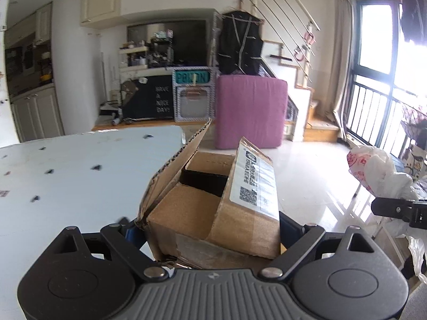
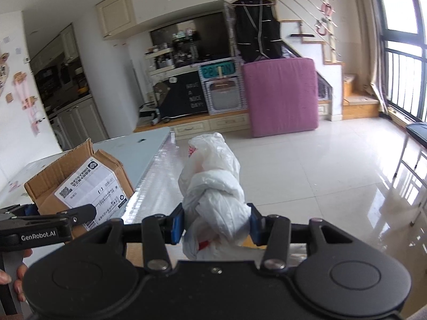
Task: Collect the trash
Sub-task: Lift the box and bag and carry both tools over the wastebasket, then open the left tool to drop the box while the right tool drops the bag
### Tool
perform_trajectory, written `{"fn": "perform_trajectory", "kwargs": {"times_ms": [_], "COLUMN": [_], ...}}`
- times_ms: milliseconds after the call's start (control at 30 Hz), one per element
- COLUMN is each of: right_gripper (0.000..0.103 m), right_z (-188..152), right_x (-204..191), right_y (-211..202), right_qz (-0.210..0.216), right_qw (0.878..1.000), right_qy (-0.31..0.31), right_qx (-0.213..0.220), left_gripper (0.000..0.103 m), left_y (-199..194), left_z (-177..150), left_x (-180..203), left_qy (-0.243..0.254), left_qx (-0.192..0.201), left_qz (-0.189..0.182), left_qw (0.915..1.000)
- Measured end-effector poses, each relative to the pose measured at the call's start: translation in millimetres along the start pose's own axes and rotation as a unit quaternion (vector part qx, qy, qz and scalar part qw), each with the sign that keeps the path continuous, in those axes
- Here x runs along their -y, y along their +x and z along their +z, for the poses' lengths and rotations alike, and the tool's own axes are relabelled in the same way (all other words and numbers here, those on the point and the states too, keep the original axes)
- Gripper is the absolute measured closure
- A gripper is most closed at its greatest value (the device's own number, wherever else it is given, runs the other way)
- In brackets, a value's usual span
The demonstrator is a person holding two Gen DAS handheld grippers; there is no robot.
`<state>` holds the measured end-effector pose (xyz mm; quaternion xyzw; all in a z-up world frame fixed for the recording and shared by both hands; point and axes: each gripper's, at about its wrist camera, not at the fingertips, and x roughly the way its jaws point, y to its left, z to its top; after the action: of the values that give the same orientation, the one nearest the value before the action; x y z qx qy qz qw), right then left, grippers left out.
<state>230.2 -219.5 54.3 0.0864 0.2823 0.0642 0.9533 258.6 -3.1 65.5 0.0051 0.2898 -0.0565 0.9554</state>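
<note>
A brown cardboard box with open flaps and a white shipping label fills the middle of the left wrist view. My left gripper is shut on it, one finger on each side wall, jaws wide. The box hangs past the edge of the pale table. A crumpled white plastic bag with red print sits between the blue pads of my right gripper, which is shut on it. The right wrist view also catches the box and the left gripper at the left. The bag appears at the right of the left wrist view.
A person's fingers hold the left handle. An upright pink mattress stands ahead by the stairs. Glossy tiled floor spreads to the right. A chair stands by the railed window.
</note>
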Motion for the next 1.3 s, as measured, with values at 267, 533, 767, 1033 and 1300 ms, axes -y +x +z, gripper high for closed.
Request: {"fn": "perform_trajectory", "kwargs": {"times_ms": [267,533,767,1033,1300], "right_gripper": [0.055,0.055,0.055,0.055,0.055], "right_z": [-23.0,-36.6,-45.7,-48.9,-46.2], "right_x": [58.1,93.7,101.0,108.5,108.0], "right_y": [30.9,99.0,172.6,229.8,269.4], "right_qz": [-0.031,-0.05,-0.062,-0.077,-0.089], "right_qw": [0.998,0.993,0.981,0.962,0.949], "right_qy": [0.039,0.056,0.074,0.101,0.1], "right_qx": [-0.032,-0.088,-0.17,-0.24,-0.286], "left_gripper": [0.009,0.01,0.01,0.009,0.009], "left_y": [63.1,142.3,214.6,284.7,324.2], "left_z": [-15.3,-33.4,-51.4,-84.1,-119.9], "left_x": [34.9,53.2,52.5,38.7,20.2], "left_qy": [0.02,0.036,0.008,-0.185,-0.392], "left_qx": [-0.058,-0.122,-0.233,-0.358,-0.396], "left_qz": [-0.014,-0.023,-0.041,-0.052,-0.002], "left_qw": [0.998,0.9916,0.9716,0.9135,0.8305]}}
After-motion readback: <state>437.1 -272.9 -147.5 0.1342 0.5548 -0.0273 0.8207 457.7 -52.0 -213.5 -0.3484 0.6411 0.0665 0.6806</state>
